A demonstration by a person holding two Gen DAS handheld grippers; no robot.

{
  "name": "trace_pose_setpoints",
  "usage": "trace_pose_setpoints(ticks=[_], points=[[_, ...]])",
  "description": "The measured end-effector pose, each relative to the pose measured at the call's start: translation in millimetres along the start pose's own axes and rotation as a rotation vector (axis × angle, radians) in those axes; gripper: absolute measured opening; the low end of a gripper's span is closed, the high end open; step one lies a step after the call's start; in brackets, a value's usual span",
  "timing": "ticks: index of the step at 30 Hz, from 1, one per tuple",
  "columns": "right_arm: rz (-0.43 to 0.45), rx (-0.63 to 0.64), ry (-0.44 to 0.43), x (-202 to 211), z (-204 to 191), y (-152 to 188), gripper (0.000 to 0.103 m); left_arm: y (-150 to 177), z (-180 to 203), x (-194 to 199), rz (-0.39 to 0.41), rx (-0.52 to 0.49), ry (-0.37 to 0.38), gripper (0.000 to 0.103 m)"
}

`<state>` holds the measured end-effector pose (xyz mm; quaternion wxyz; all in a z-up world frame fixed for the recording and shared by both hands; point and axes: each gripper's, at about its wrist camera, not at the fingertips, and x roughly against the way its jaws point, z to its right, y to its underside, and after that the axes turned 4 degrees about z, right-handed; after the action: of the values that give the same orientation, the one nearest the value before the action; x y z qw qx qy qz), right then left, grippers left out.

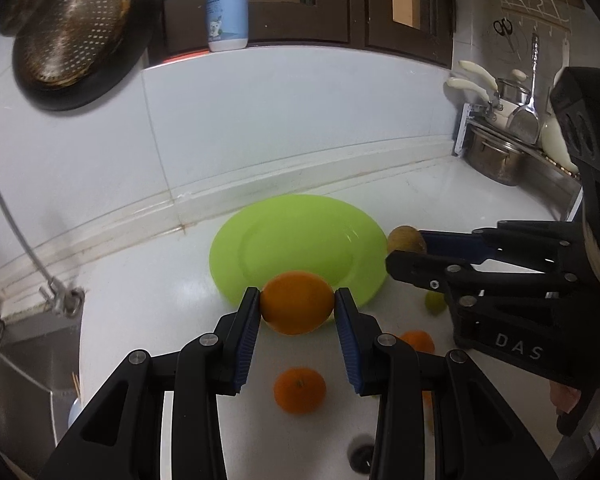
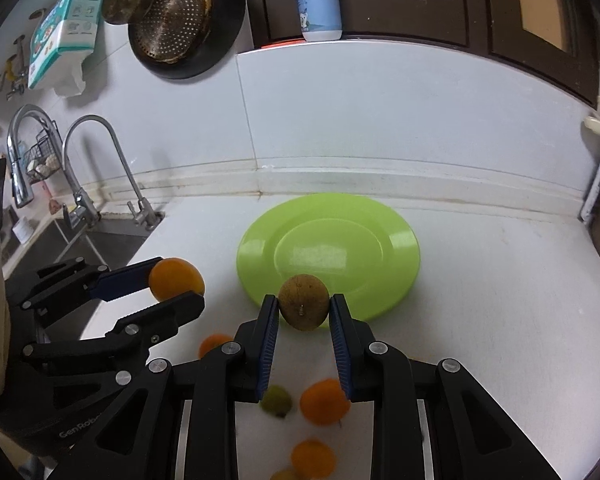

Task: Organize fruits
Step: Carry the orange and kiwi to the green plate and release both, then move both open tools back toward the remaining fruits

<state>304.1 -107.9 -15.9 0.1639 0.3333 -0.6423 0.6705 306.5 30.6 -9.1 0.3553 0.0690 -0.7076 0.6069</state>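
Observation:
A green plate [image 1: 300,240] lies on the white counter near the back wall; it also shows in the right wrist view [image 2: 340,248]. My left gripper [image 1: 297,304] is shut on an orange [image 1: 297,303] and holds it above the plate's near rim; the orange also shows in the right wrist view [image 2: 176,278]. My right gripper [image 2: 303,308] is shut on a brown kiwi [image 2: 303,307], above the plate's near edge; the kiwi also shows in the left wrist view [image 1: 406,240]. Loose oranges [image 1: 299,390] [image 2: 324,402] and a small green fruit [image 2: 276,400] lie on the counter below.
A sink with taps [image 2: 96,168] is at the left. A drain hole [image 1: 360,454] is in the counter near me. Pots and utensils on a rack [image 1: 512,136] stand at the right. A bottle [image 1: 227,4] stands on the ledge, and a colander [image 1: 72,28] hangs on the wall.

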Motion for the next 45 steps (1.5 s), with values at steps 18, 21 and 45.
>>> trace_pose_setpoints(ticks=[18,21,45], points=[[-0.189,-0.044,-0.010,-93.3,29.0,-16.9,0.027,-13.9,-21.1,-97.6,-0.168,0.021,0.077,0.037],[-0.243,-0.065,-0.018,-105.2,31.6,-12.1,0.027,-8.8,-23.4,-110.9,-0.206,0.035,0.077,0.037],[-0.176,-0.081,0.012,-69.5,30.5,-15.3,0.030,-10.3,-20.4,-61.5,-0.150,0.029,0.007,0.049]])
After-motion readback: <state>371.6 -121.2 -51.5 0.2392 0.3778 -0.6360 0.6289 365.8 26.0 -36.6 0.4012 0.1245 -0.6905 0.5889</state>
